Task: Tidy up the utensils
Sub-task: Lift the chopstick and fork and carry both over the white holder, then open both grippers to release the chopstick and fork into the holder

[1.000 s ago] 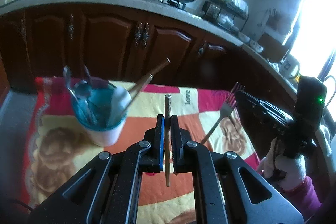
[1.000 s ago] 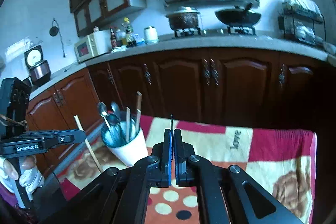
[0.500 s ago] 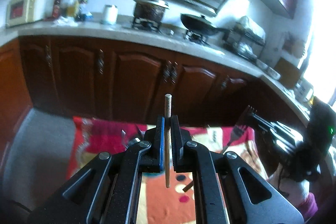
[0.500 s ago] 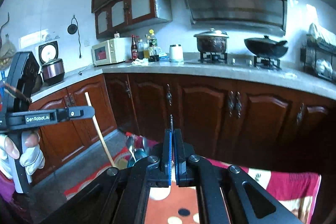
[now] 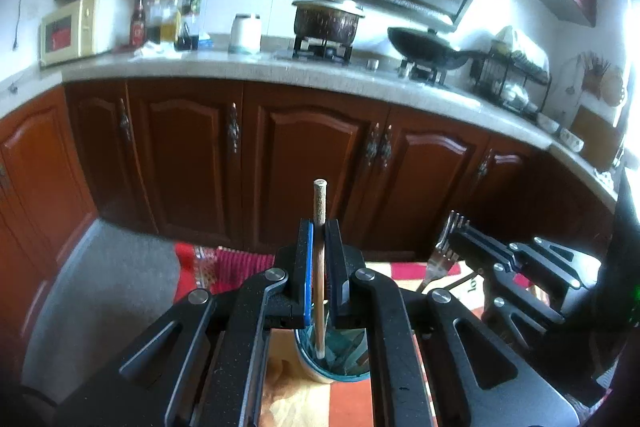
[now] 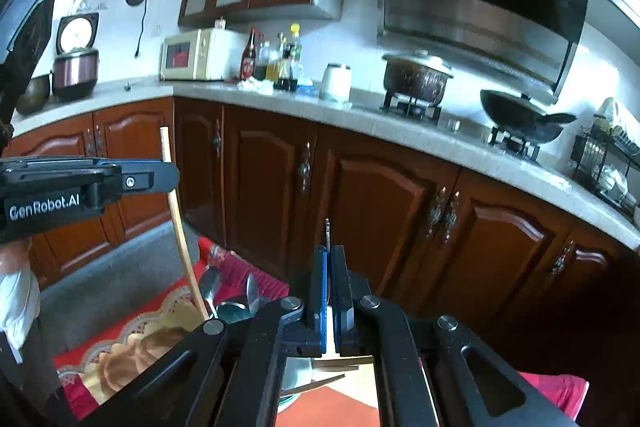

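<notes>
Two utensils are in my grippers above the table. My left gripper (image 5: 319, 239) is clamped tight on a pale wooden chopstick (image 5: 319, 251), a slim round stick with a rougher, speckled top end. Its long axis runs straight up and down between the pads in the left wrist view, the blunt top rising above the fingertips and the lower tip hanging over the mouth of the teal cup (image 5: 332, 359) below. From the right wrist view the same chopstick (image 6: 176, 211) leans a little, top toward the cabinets, lower end down among the spoons (image 6: 224, 297) standing in the cup.

My right gripper (image 6: 329, 259) is fully closed on a metal fork (image 5: 444, 247); edge-on, only a thin sliver (image 6: 327, 231) shows above its pads. In the left view the fork's tines point up and slightly left, the handle slanting down to the right behind the fingers.

Both grippers tilt gently downward, side by side, right gripper (image 5: 472, 247) just right of the cup. A gloved hand (image 6: 16, 291) grips the left tool's handle. The patterned cloth (image 6: 132, 343) lies underneath.
</notes>
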`<state>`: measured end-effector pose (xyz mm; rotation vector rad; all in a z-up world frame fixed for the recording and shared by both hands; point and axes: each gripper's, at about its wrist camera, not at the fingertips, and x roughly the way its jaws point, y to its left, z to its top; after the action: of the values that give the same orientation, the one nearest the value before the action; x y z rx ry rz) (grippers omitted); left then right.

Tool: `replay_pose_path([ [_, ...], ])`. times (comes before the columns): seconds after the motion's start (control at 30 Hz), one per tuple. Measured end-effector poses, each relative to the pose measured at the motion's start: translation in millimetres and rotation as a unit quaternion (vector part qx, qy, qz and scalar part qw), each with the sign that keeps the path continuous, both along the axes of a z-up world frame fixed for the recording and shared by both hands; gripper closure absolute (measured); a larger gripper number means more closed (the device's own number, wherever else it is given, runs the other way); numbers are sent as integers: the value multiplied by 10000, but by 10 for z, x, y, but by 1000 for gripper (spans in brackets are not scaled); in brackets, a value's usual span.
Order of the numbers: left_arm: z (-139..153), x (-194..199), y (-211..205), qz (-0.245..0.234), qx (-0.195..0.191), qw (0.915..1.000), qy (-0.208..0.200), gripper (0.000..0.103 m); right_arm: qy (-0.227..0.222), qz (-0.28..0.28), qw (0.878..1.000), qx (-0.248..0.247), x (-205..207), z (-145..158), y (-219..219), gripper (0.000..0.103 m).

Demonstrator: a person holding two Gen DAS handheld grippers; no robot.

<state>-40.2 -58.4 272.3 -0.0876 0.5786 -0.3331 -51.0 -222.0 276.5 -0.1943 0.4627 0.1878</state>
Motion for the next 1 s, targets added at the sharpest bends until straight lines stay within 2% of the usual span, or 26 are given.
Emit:
replay_pose_path([
  [0.23,-348,46,-78,-57,1,9994,354,99,311,8,9995,49,42,-300,-27,102],
  [0.47,-464,22,-158,-79,85,9988,475,99,746,9,9971,130,46,-586,-70,102],
  [0.7,-497,-2,-185,-57,143,9987,493,99,836,-60,9952,503,19,-544,-193,102],
  [0.9,-501,-23,-179,-27,133,9982,576,98,868,-86,9935,733,-14,-477,-270,92],
  [1.0,-492,-43,-171,-14,142,9982,586,86,852,-61,9930,814,-64,-445,-290,85],
])
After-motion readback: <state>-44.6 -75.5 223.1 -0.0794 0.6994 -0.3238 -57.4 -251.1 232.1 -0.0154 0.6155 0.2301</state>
